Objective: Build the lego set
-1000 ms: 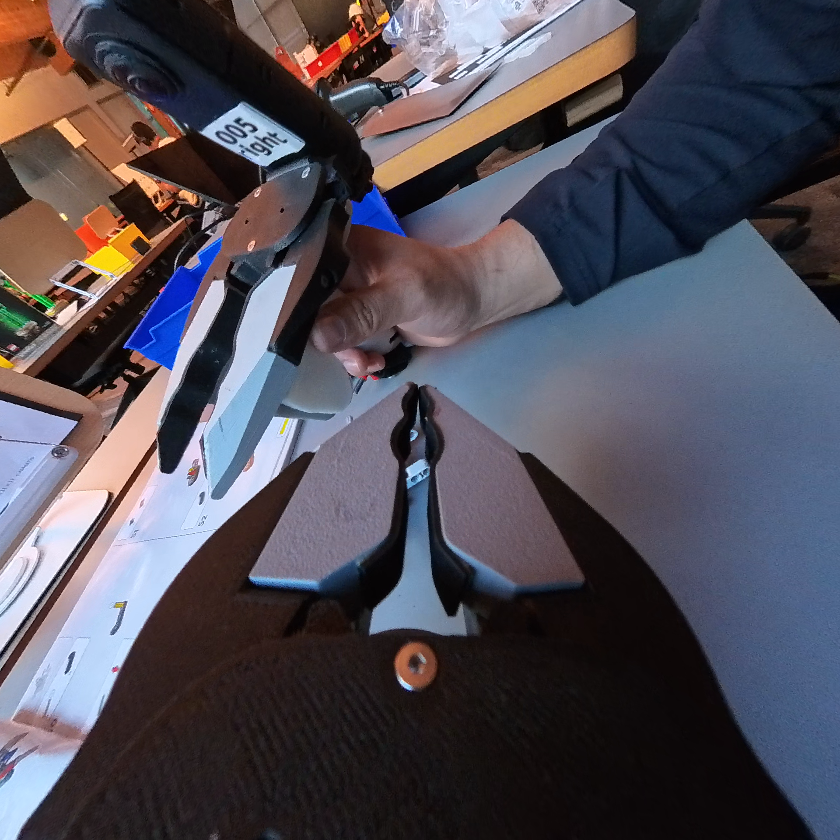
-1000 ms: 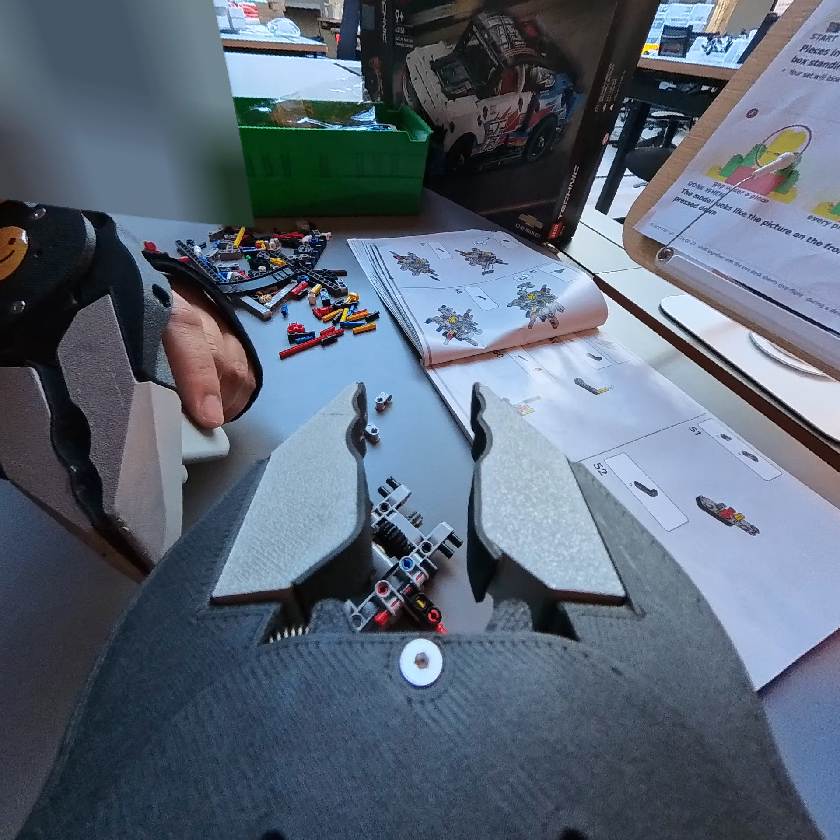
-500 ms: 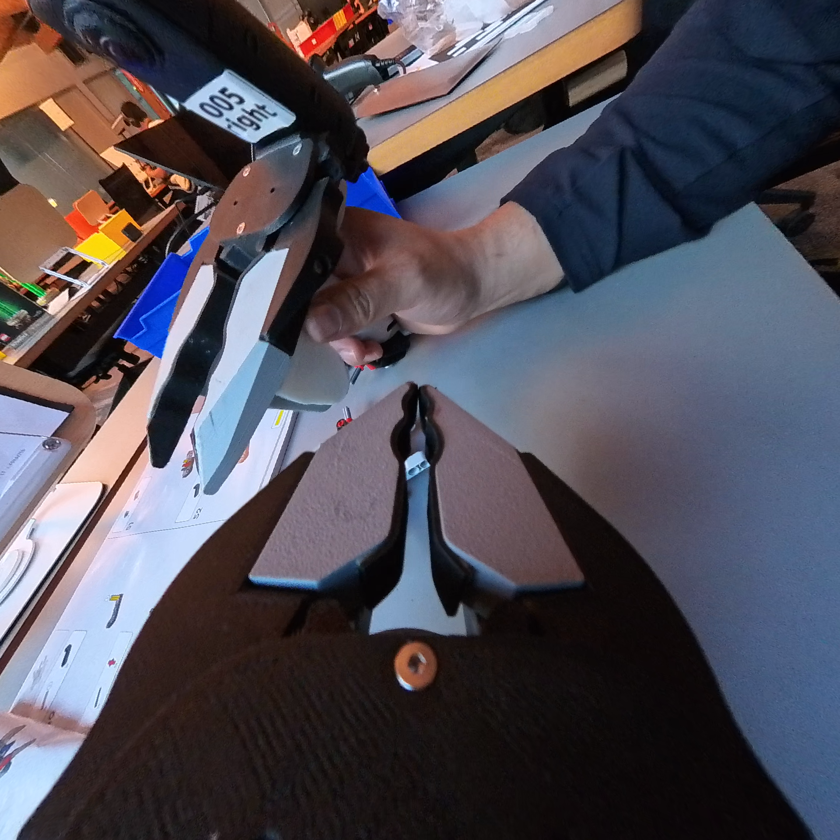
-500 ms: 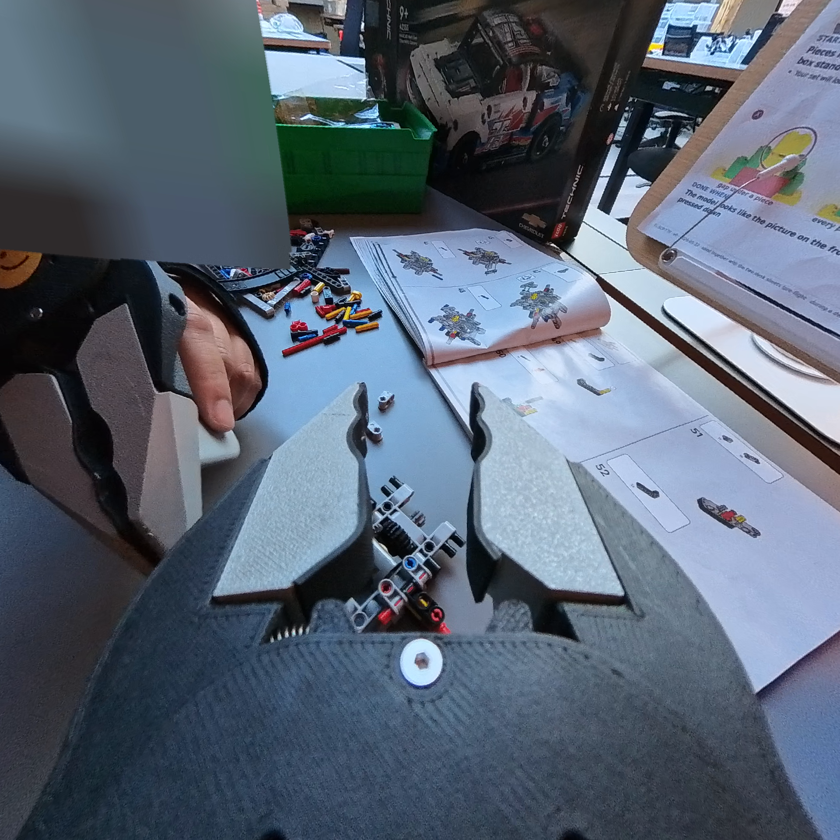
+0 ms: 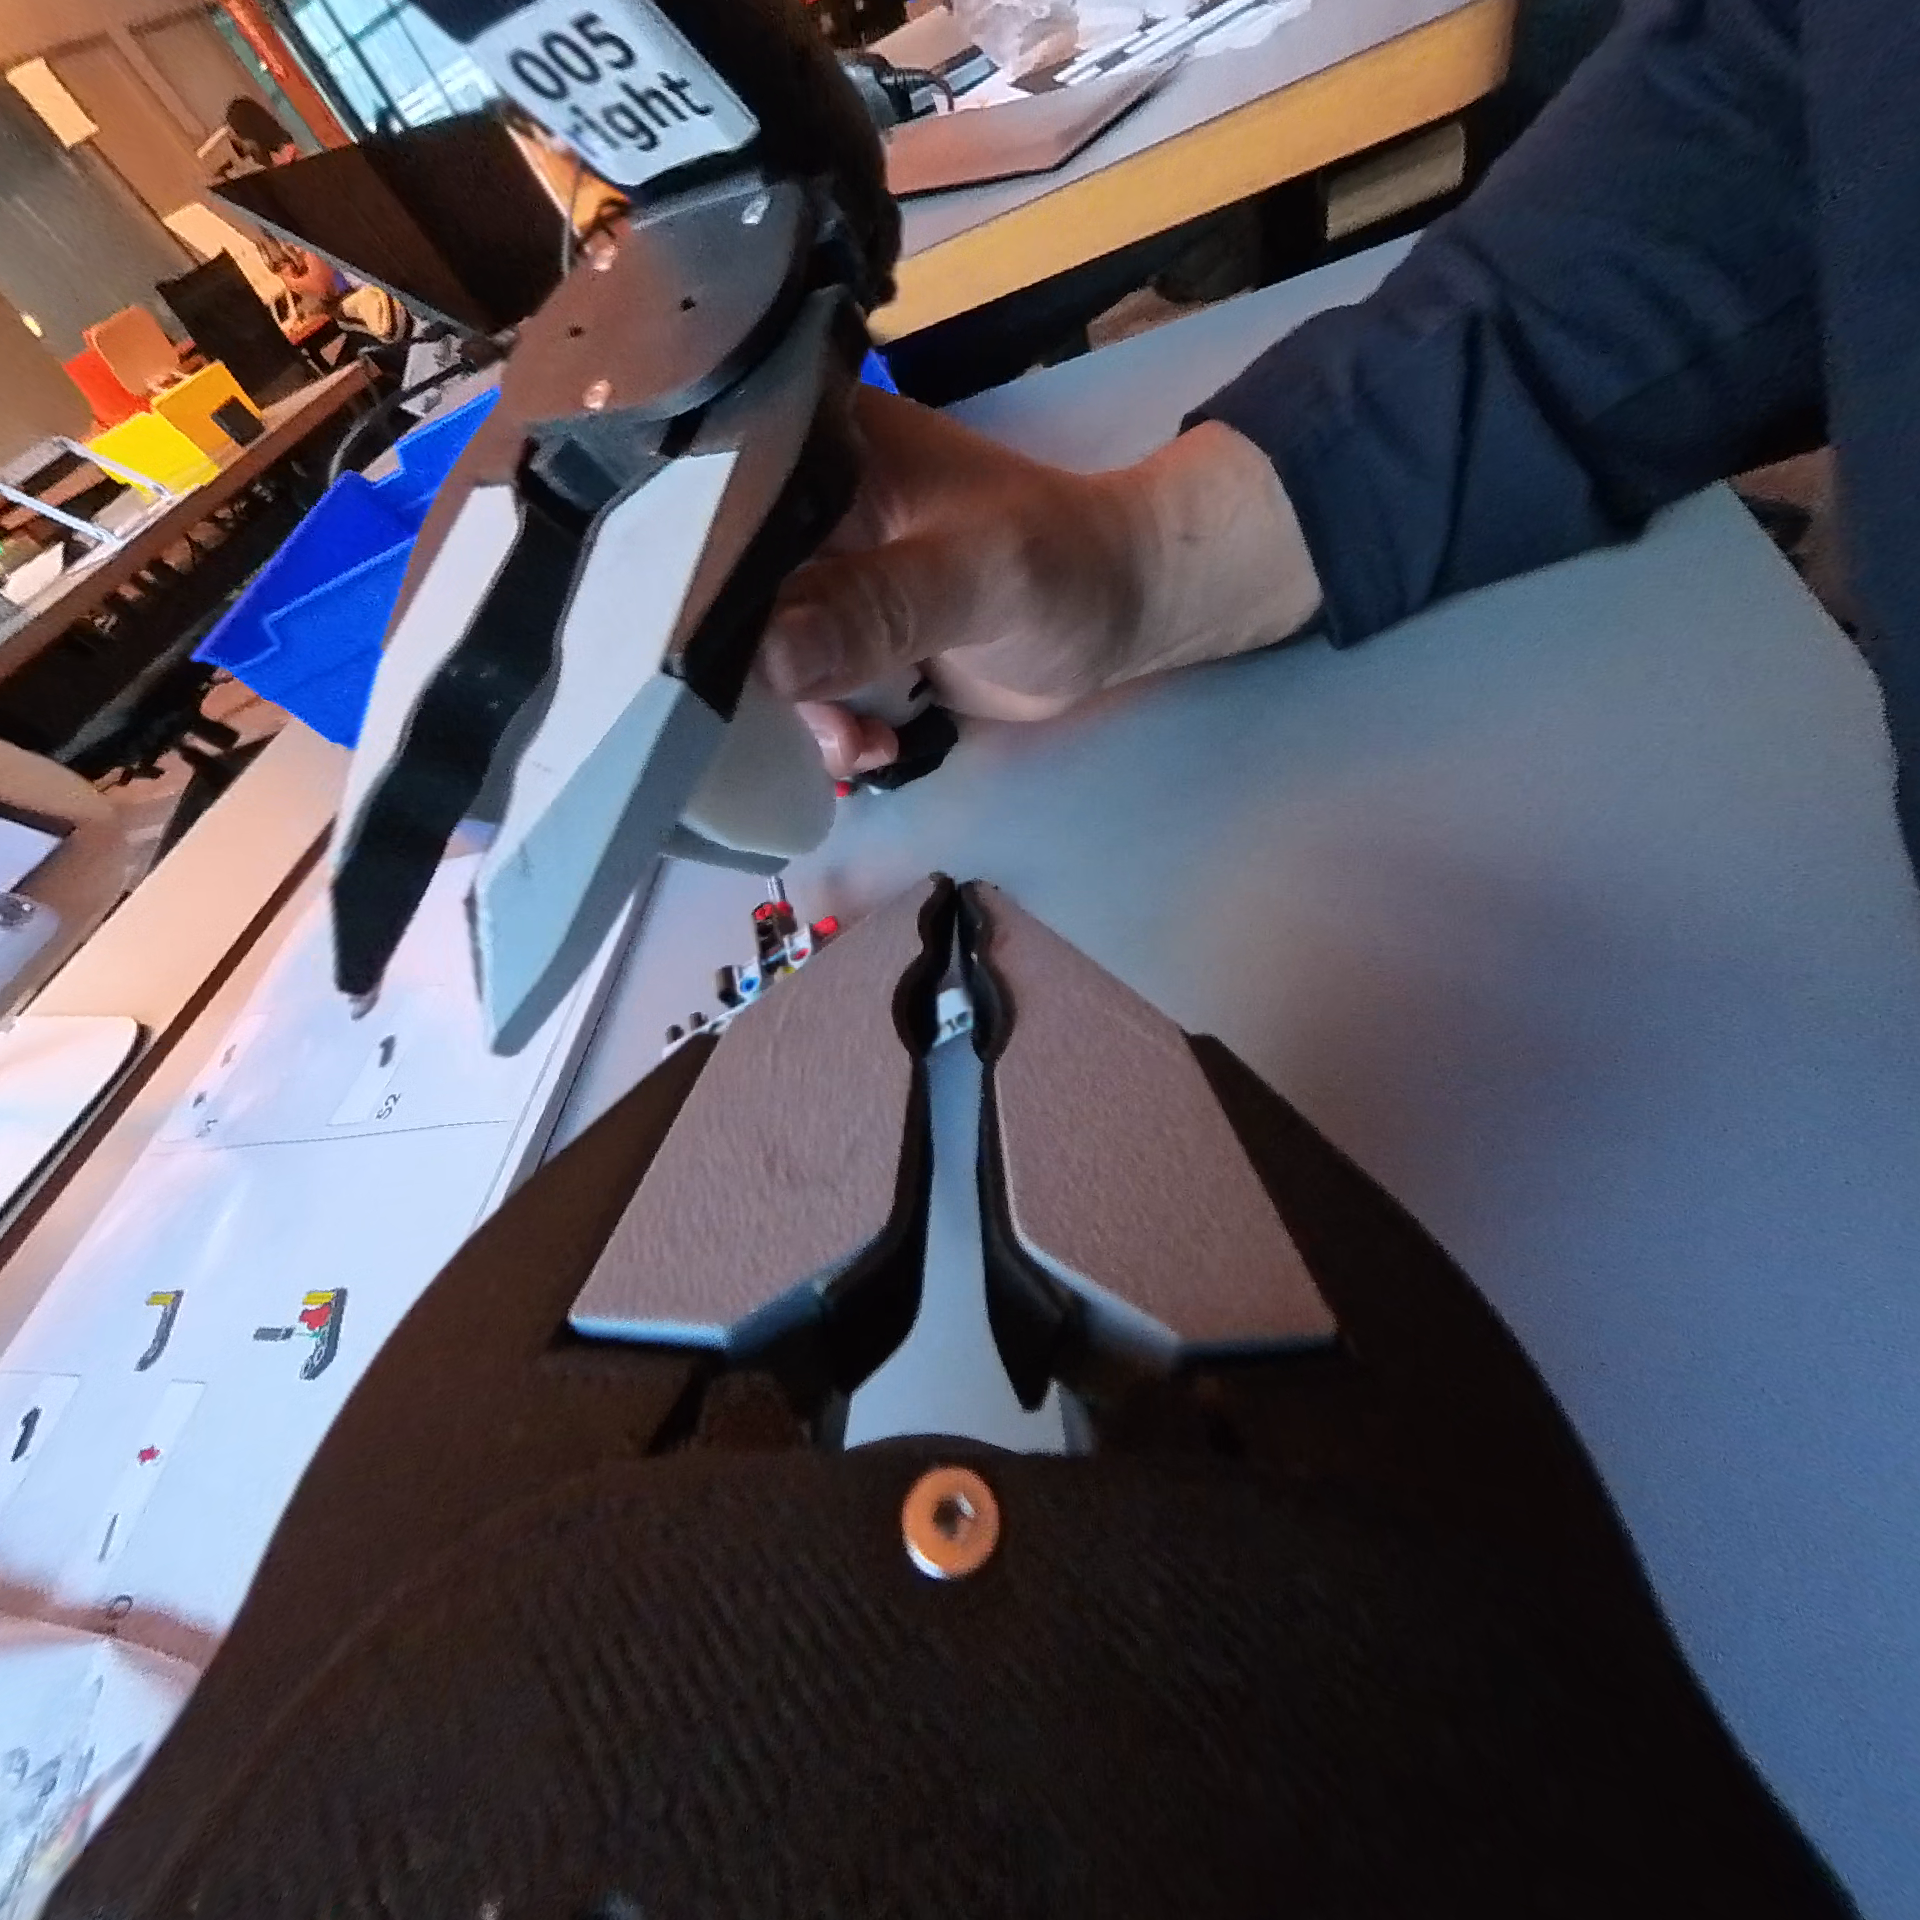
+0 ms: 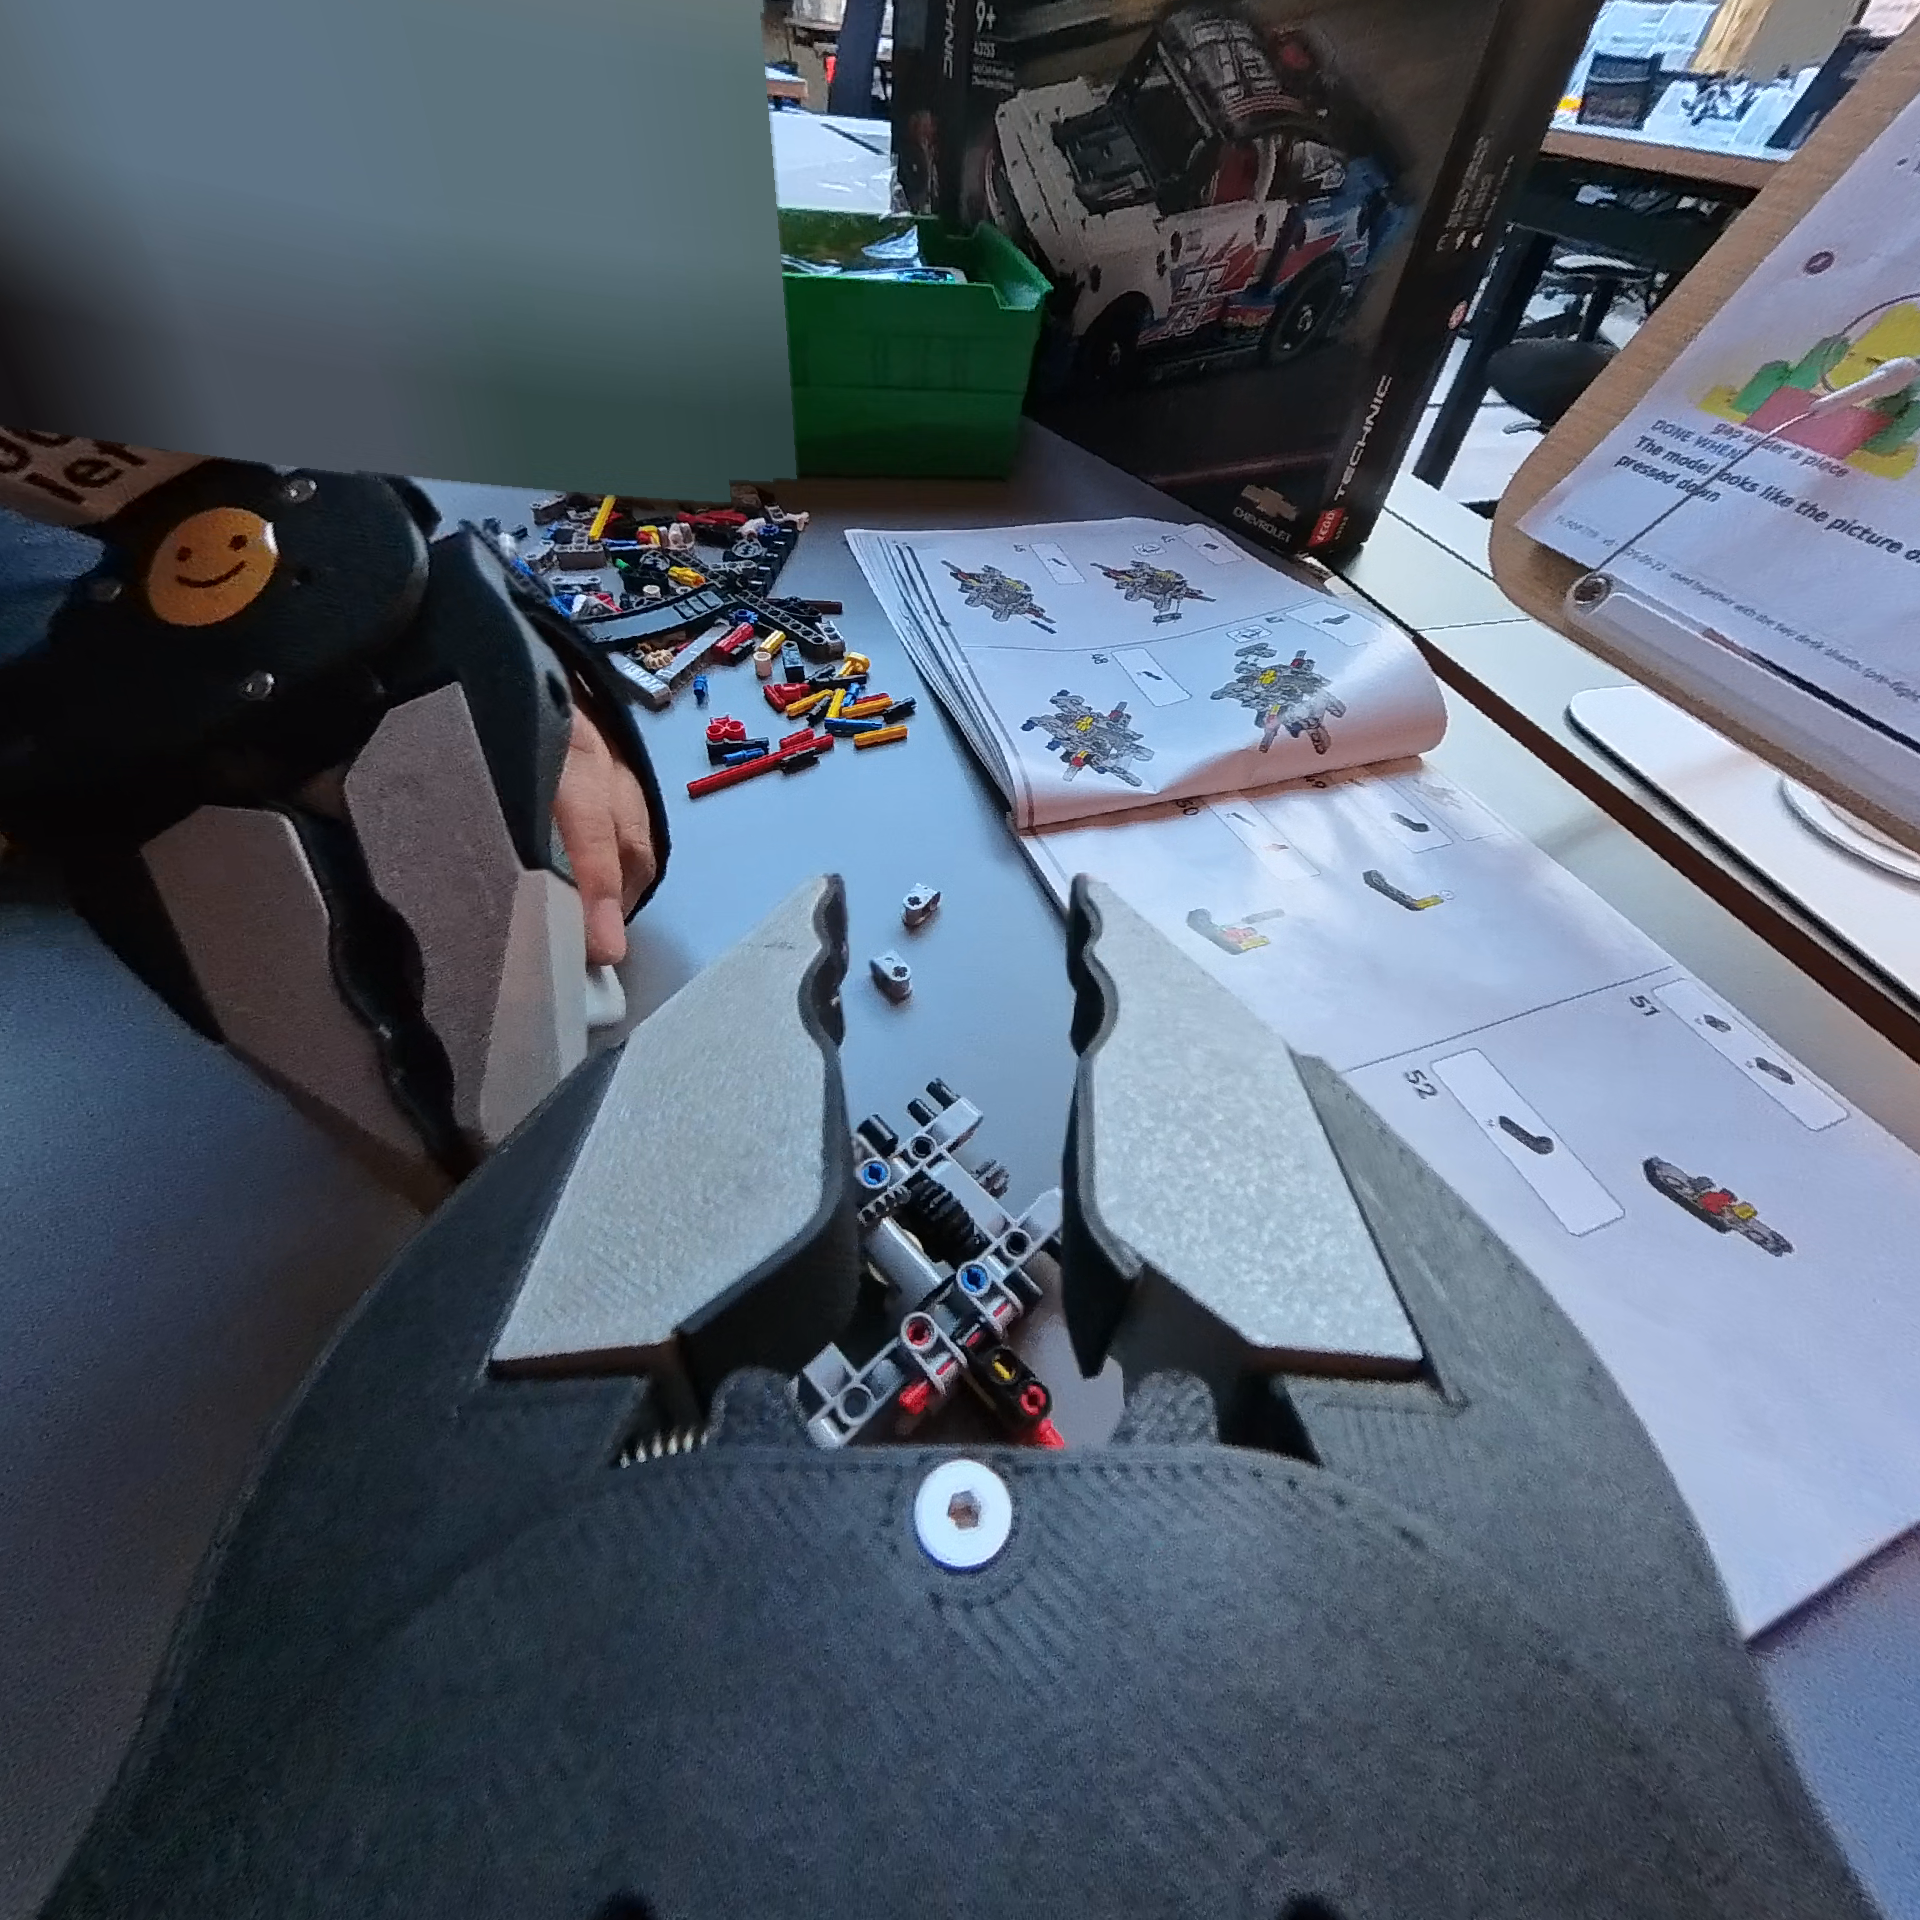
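My left gripper (image 5: 953, 891) is shut on a small light grey connector piece (image 5: 951, 1013), pinched in the notch just behind the fingertips, above the grey table (image 5: 1455, 935). It also shows at the left of the right wrist view, fingers (image 6: 447, 831) closed. My right gripper (image 6: 956, 914) is open and empty, held over a grey and black brick assembly (image 6: 935, 1247) with blue, red and yellow pins. The assembly lies on the table between the finger bases. The left wrist view shows the right gripper (image 5: 431, 1013) raised above the table, with the assembly (image 5: 774, 945) below it.
Two small grey connectors (image 6: 920, 904) (image 6: 891, 977) lie just ahead of my right fingertips. A pile of loose coloured pieces (image 6: 727, 644) lies beyond, by an open instruction booklet (image 6: 1195, 665). Behind stand a green bin (image 6: 914, 353), a set box (image 6: 1195, 239) and a board with a sheet (image 6: 1714, 416). Tip to tip, the grippers are about 10 cm apart.
The left gripper has moved nearer the right one, still shut on the small piece. The assembly now shows in the left wrist view. The right jaws have narrowed a little.
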`<action>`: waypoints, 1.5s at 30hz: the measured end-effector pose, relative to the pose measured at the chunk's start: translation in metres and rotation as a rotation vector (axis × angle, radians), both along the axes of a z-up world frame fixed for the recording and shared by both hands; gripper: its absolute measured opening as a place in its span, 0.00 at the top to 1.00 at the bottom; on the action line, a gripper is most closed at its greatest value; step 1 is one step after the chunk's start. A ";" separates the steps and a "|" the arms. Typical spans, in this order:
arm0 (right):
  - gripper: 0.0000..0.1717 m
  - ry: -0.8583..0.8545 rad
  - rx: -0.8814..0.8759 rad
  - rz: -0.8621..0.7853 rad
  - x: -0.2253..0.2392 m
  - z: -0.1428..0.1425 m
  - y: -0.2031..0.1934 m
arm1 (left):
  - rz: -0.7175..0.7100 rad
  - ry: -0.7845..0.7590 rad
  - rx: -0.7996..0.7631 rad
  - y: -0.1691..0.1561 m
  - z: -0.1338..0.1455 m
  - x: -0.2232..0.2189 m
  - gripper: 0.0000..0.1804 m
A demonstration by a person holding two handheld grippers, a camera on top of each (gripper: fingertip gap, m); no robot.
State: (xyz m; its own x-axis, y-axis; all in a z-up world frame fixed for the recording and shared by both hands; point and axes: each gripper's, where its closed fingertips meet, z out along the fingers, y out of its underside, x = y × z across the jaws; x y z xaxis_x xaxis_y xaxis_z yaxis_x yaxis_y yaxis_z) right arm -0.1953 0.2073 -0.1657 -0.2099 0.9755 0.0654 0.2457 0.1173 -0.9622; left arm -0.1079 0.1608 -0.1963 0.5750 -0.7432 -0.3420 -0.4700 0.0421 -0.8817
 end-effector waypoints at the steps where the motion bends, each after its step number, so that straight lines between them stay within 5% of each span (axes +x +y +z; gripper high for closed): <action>1: 0.77 -0.003 0.000 0.005 0.000 -0.001 -0.001 | 0.005 -0.015 0.001 0.001 0.002 -0.001 1.00; 11: 0.78 0.017 0.067 0.005 0.003 0.003 -0.008 | 0.045 0.013 0.025 0.008 0.001 -0.009 1.00; 19: 0.78 0.002 0.195 -0.154 0.004 0.001 0.014 | 0.139 -0.061 0.065 0.012 0.015 -0.017 1.00; 24: 0.78 -0.096 0.293 -0.281 0.013 -0.019 0.031 | 0.126 -0.215 0.018 -0.030 0.039 0.006 1.00; 32: 0.75 -0.113 0.263 -0.339 0.030 -0.025 0.028 | -0.067 -0.007 -0.027 -0.089 0.011 0.070 1.00; 38: 0.74 -0.110 0.197 -0.326 0.031 -0.027 0.030 | -0.272 0.182 0.011 -0.099 -0.020 0.121 1.00; 41: 0.73 -0.099 0.145 -0.307 0.031 -0.026 0.030 | -0.310 0.354 0.142 -0.088 -0.034 0.118 1.00; 45: 0.74 -0.077 0.089 -0.276 0.031 -0.023 0.025 | -0.354 0.353 0.179 -0.084 -0.040 0.106 1.00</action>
State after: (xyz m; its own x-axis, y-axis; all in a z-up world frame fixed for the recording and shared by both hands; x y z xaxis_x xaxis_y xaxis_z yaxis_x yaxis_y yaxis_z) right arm -0.1646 0.2323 -0.1884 0.0548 0.9876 0.1473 0.3517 0.1190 -0.9285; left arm -0.0022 0.0764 -0.2359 0.1262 -0.7835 -0.6084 -0.6666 0.3872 -0.6369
